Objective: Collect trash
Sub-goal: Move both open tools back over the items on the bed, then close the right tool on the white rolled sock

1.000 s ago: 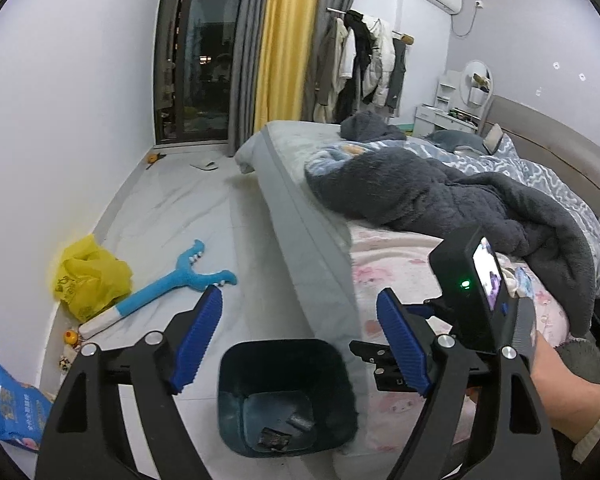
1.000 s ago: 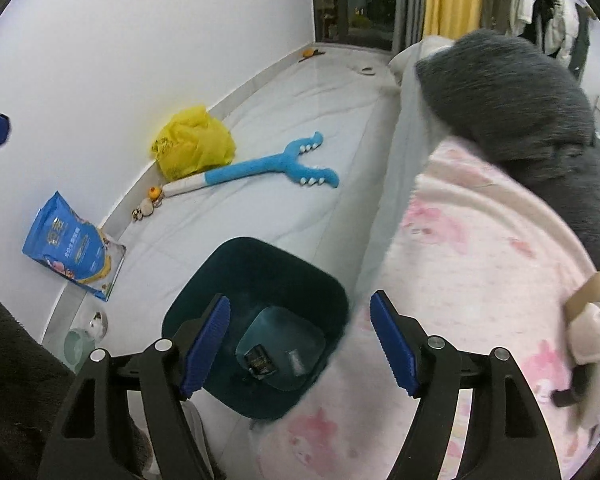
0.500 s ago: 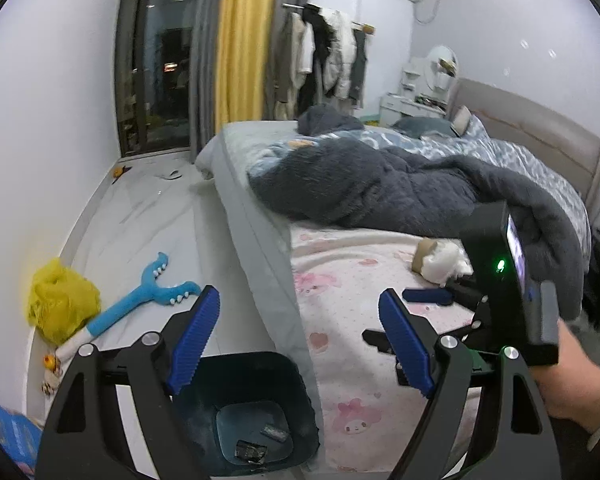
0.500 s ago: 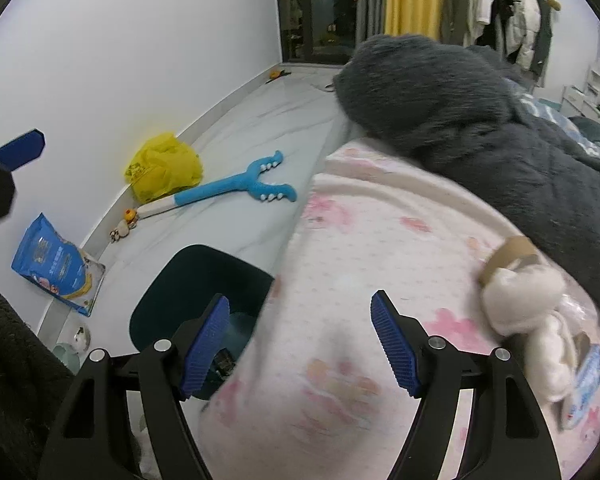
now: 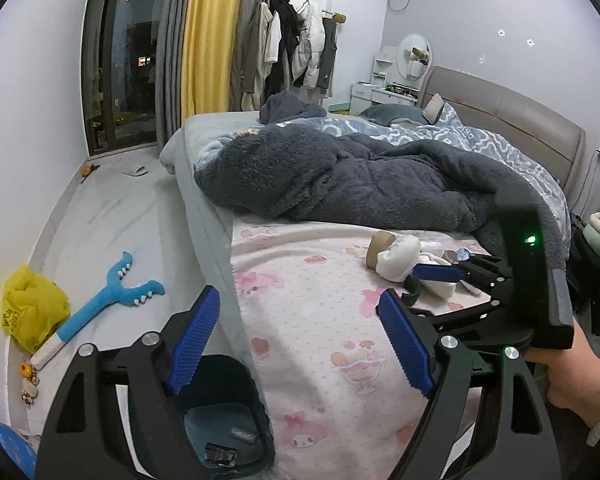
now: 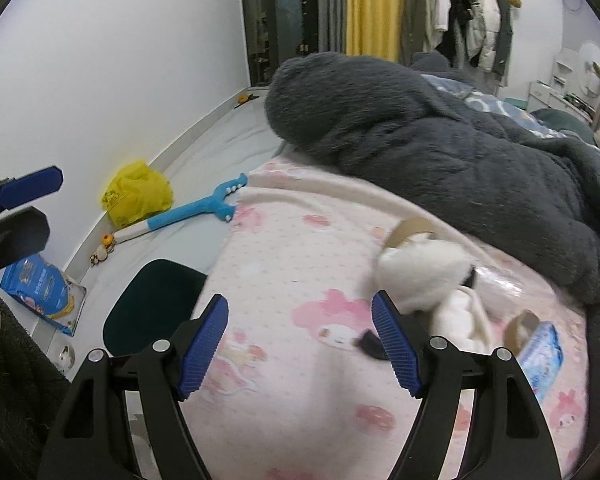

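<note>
A dark green trash bin [image 5: 220,416] stands on the floor against the bed's side, with a few scraps inside; its rim also shows in the right wrist view [image 6: 152,304]. On the pink patterned sheet lies a trash pile: crumpled white tissue [image 6: 424,276], a cardboard roll [image 6: 410,230], a blue wrapper [image 6: 544,356] and a small black piece [image 6: 370,346]. The tissue pile also shows in the left wrist view [image 5: 400,258]. My right gripper [image 6: 298,346] is open and empty, just left of the tissue. My left gripper [image 5: 300,344] is open and empty above the bed edge and bin.
A dark grey fleece blanket [image 5: 340,172] covers the bed behind the pile. On the floor lie a yellow plastic bag [image 5: 32,308], a blue toy [image 5: 108,304] and a blue packet [image 6: 44,284] by the wall. The right gripper's body [image 5: 520,280] fills the left view's right side.
Both grippers have swung right and up, from over the bin to over the bed. The right gripper has come close to the tissue pile. Both stayed open.
</note>
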A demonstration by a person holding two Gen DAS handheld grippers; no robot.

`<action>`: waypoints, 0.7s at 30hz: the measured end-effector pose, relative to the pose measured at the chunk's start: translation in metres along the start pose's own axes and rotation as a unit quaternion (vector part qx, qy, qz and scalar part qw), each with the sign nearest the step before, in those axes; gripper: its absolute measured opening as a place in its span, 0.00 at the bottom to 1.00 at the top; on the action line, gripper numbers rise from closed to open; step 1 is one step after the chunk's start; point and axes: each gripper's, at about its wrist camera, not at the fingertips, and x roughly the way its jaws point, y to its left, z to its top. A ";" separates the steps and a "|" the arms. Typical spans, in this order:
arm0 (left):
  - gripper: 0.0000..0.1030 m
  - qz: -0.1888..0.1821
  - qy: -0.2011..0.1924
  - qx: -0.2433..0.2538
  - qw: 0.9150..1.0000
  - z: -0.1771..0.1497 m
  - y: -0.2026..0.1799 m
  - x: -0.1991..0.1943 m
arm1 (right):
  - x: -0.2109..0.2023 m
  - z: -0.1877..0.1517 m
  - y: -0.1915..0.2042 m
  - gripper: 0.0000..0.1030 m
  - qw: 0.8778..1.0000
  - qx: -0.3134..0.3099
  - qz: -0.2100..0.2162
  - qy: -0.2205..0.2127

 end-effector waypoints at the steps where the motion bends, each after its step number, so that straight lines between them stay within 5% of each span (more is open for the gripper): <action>1: 0.81 -0.002 0.001 -0.001 1.000 0.000 -0.001 0.001 | -0.002 -0.001 -0.005 0.73 1.000 0.004 -0.003 -0.002; 21: 0.81 -0.042 0.024 0.025 0.999 -0.001 -0.052 0.039 | -0.020 -0.025 -0.078 0.73 0.998 0.046 -0.044 -0.006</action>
